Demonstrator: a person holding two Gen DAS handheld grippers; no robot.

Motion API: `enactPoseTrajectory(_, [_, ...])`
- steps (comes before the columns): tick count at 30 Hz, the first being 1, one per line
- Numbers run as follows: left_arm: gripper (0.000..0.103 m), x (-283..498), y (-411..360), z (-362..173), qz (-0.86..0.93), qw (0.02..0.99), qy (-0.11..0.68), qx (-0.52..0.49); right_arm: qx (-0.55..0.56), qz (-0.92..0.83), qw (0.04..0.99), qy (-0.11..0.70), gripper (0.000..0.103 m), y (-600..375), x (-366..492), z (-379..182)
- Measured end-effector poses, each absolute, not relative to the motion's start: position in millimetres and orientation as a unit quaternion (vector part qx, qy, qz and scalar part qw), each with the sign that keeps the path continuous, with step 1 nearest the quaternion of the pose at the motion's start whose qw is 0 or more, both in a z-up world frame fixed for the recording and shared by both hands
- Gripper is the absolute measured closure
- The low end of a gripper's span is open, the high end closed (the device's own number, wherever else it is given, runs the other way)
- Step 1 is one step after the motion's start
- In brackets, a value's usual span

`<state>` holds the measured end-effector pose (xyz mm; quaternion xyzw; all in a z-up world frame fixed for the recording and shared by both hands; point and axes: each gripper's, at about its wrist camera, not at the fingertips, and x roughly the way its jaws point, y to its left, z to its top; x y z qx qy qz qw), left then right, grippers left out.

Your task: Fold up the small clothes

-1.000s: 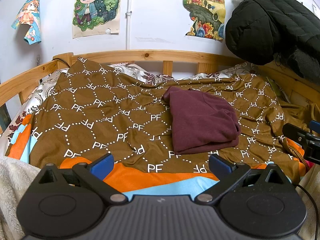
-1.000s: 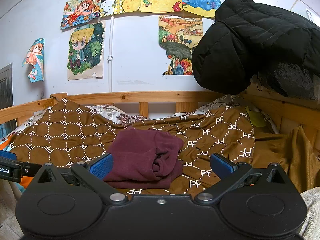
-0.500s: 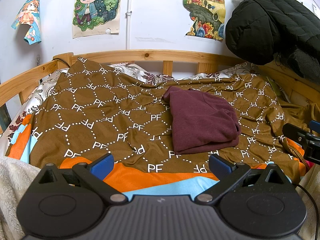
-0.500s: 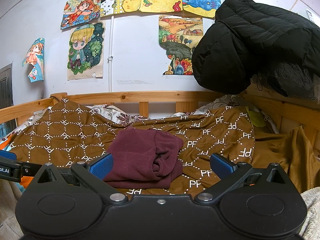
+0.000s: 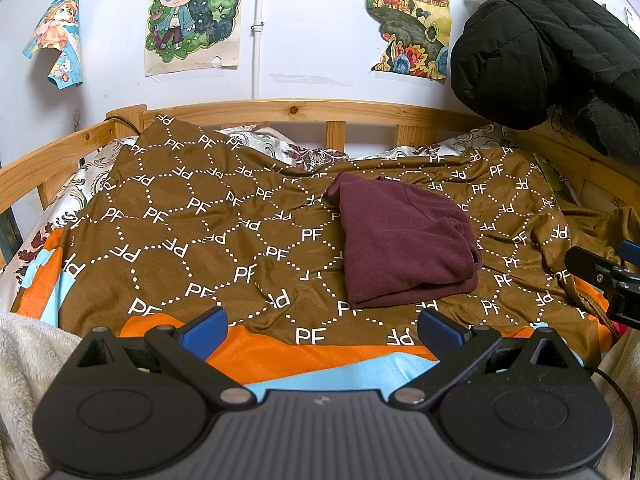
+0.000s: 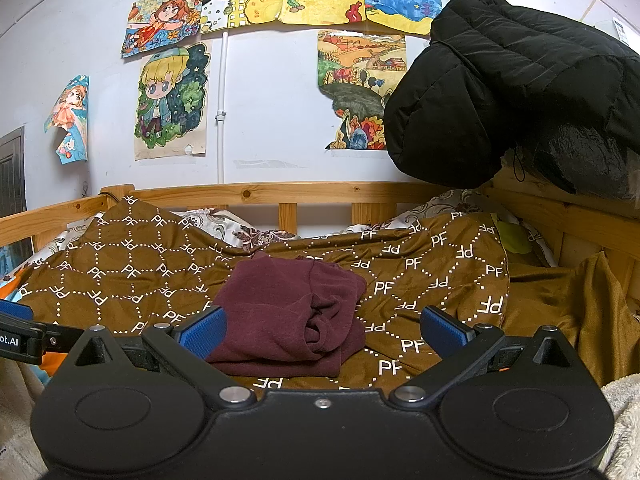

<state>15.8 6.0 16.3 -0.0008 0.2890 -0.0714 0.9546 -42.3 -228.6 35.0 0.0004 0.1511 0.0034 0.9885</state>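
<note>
Both tools wide open, empty; garment untouched.

The right gripper hangs with its blue pads wide apart, holding nothing. Just beyond it a folded maroon garment lies on the brown blanket. The left gripper pokes in at the left edge. A black jacket hangs far right.

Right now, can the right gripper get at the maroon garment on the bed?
Probably yes. The right gripper has its jaws open and empty, the maroon garment lies just ahead on the brown blanket, and nothing stands between them.
</note>
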Motion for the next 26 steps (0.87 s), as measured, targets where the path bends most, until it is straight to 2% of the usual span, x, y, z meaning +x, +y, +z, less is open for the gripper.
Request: enactPoseTrajectory(26, [0.001, 18.9, 7.8, 13.6, -0.084, 0.950, 0.300, 0.007, -0.004, 0.007, 0.987, 0.158, 0.001, -232.3, -40.3, 31.0])
